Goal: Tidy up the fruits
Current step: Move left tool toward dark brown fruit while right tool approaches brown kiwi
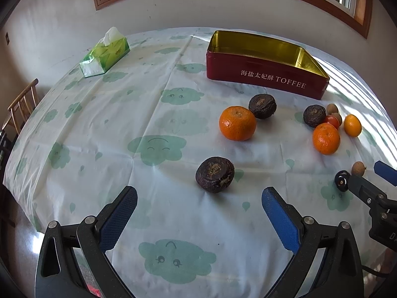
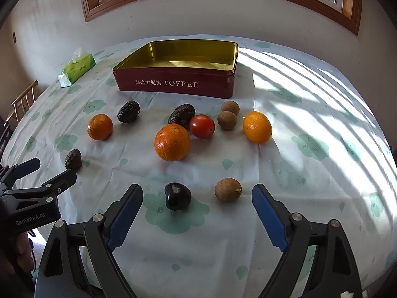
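Note:
A red TOFFEE tin [image 1: 265, 77] [image 2: 173, 84] stands open and empty at the back of the table. Fruits lie loose in front of it: oranges [image 1: 237, 123] [image 2: 172, 142], wrinkled dark fruits [image 1: 215, 174] [image 2: 128, 115], a red tomato [image 2: 202, 126], brown longans [image 2: 227, 189] and a dark cherry [image 2: 177, 196]. My left gripper [image 1: 199, 204] is open and empty, just short of a wrinkled dark fruit. My right gripper [image 2: 197, 202] is open and empty, with the cherry and a longan between its fingers' line.
A green tissue pack [image 1: 105, 53] [image 2: 77, 67] lies at the back left. A wooden chair [image 1: 22, 104] stands off the table's left edge. Each gripper shows in the other's view: the right one [image 1: 367, 186], the left one [image 2: 37, 181]. The tablecloth [image 1: 124, 129] is white with green clouds.

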Motion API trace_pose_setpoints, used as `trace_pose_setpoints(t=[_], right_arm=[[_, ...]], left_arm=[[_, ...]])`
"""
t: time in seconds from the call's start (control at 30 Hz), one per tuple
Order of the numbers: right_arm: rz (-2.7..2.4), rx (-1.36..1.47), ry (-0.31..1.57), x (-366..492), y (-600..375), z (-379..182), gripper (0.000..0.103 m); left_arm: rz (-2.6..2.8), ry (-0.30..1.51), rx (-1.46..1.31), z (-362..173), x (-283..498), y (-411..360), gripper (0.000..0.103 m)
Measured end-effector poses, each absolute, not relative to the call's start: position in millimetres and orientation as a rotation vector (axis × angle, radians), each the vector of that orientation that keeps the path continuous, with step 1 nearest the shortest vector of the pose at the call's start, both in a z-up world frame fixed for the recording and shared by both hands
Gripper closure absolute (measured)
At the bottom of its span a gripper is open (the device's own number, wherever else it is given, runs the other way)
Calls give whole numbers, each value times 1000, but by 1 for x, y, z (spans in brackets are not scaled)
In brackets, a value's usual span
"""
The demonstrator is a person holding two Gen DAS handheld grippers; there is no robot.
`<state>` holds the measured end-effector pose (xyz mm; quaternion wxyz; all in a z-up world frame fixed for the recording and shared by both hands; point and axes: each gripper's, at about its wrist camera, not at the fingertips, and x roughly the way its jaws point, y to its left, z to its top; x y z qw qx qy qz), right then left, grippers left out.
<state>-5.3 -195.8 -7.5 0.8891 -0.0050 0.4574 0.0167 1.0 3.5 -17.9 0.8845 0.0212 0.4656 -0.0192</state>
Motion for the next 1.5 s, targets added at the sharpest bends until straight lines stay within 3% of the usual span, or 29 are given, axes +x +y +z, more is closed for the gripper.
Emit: trace_pose_setpoints(t=[0.93, 1.5], right_arm=[[20, 16, 958, -10, -209, -7, 24], [-4, 39, 978, -14, -221, -13, 30]], left_arm=[[-41, 972, 43, -17, 0, 2, 3], [-42, 979, 43, -20, -4, 3, 9]])
